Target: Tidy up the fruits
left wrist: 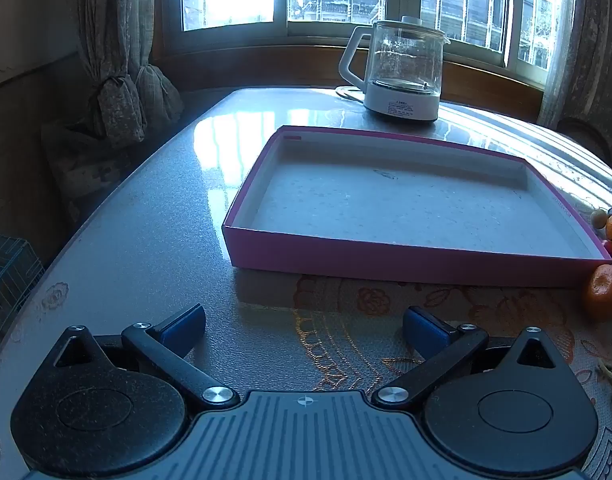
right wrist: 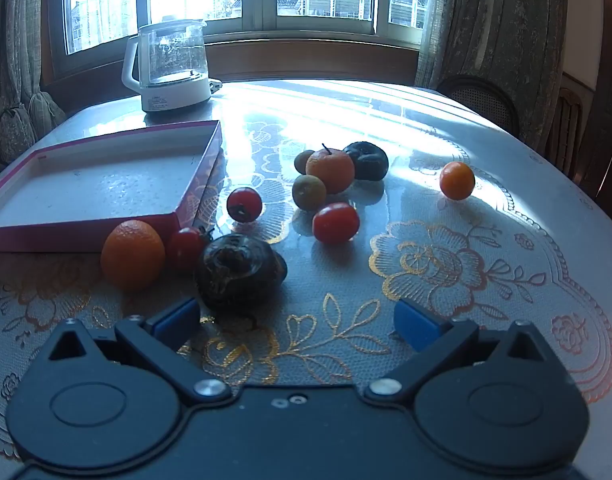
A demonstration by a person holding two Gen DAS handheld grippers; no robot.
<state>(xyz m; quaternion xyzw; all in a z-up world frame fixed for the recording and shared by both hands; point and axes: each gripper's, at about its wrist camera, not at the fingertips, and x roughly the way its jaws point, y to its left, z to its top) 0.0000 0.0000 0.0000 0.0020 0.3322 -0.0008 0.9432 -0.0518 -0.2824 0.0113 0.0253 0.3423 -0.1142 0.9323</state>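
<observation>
A shallow pink box point(left wrist: 418, 258) with a white inside lies empty on the table; it also shows in the right wrist view point(right wrist: 81, 234). Several fruits lie loose to its right: an orange point(right wrist: 132, 255) against its front corner, a dark round fruit point(right wrist: 237, 270), red tomatoes point(right wrist: 336, 223) point(right wrist: 244, 204) point(right wrist: 185, 246), an orange with a stem point(right wrist: 330, 171), brownish fruits point(right wrist: 309, 192), another dark fruit point(right wrist: 366, 160) and a small orange point(right wrist: 457, 180) apart at the right. My left gripper point(left wrist: 303, 330) is open and empty before the box. My right gripper point(right wrist: 297, 322) is open and empty just behind the near dark fruit.
A glass kettle point(left wrist: 402, 76) on a white base stands behind the box near the window; it also shows in the right wrist view point(right wrist: 171, 68). A lace mat with gold flowers point(right wrist: 430, 264) covers the table. Chairs point(right wrist: 482, 100) stand at the far right edge.
</observation>
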